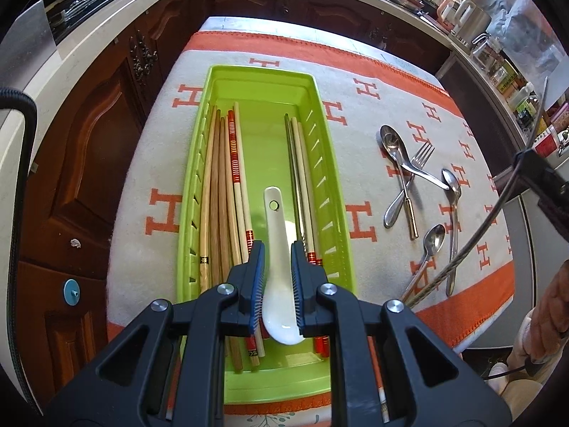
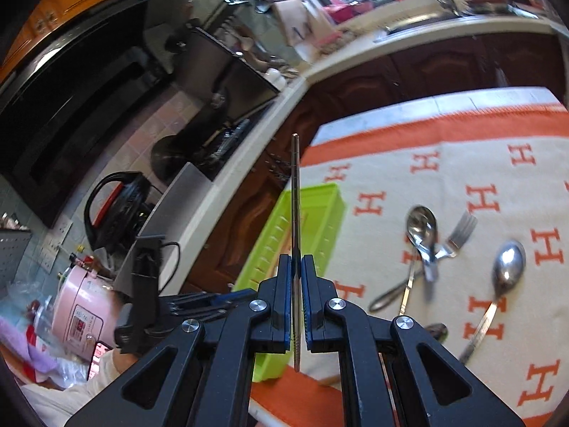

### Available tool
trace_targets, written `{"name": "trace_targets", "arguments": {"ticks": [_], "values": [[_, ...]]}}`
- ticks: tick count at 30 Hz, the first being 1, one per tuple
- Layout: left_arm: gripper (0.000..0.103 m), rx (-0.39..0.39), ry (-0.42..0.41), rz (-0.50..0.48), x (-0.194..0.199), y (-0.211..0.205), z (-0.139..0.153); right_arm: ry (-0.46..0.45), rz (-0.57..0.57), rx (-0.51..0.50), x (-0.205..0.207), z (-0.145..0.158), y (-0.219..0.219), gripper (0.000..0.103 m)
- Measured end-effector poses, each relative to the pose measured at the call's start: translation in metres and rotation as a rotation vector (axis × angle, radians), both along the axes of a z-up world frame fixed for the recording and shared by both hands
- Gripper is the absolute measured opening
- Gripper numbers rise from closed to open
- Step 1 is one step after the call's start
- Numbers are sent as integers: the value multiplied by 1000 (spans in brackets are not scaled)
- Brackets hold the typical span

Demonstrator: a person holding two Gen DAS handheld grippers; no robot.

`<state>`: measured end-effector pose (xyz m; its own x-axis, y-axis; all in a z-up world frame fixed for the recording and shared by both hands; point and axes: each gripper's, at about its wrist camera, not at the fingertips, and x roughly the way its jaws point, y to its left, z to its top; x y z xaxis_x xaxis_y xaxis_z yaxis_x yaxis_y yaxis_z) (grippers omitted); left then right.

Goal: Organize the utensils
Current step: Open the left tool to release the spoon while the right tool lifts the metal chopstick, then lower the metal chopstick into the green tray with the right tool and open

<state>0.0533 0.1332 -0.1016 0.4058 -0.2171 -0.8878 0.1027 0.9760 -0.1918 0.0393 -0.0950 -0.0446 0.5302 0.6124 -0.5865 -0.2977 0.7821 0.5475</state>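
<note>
glossy white ceramic spoon (image 1: pixel 278 270), shiny green plastic tray (image 1: pixel 330 192), wooden chopsticks (image 1: pixel 222 192), polished metal fork (image 1: pixel 414 181), woolly cloth (image 1: pixel 377 82).

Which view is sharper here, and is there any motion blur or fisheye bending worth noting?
Left wrist view: sharp, the white spoon and green tray crisp, counter edges bowed by the lens. Right wrist view: smeared by motion, the fork and spoons soft, while the held metal chopstick stays fairly sharp.
</note>
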Motion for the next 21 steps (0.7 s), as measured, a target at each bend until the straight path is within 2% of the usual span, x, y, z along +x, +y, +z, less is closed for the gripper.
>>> {"name": "trace_targets", "arguments": {"ticks": [6, 10, 17, 21], "values": [[12, -2, -31, 23, -5, 12, 10, -34, 44, 38, 5, 35, 20, 5], [12, -2, -45, 38, -7, 20, 16, -10, 84, 42, 13, 39, 39, 5], [12, -9, -33, 52, -9, 26, 12, 119, 167, -49, 41, -3, 84, 5], [12, -12, -26, 63, -9, 29, 9, 202, 164, -104, 58, -38, 100, 5]]}}
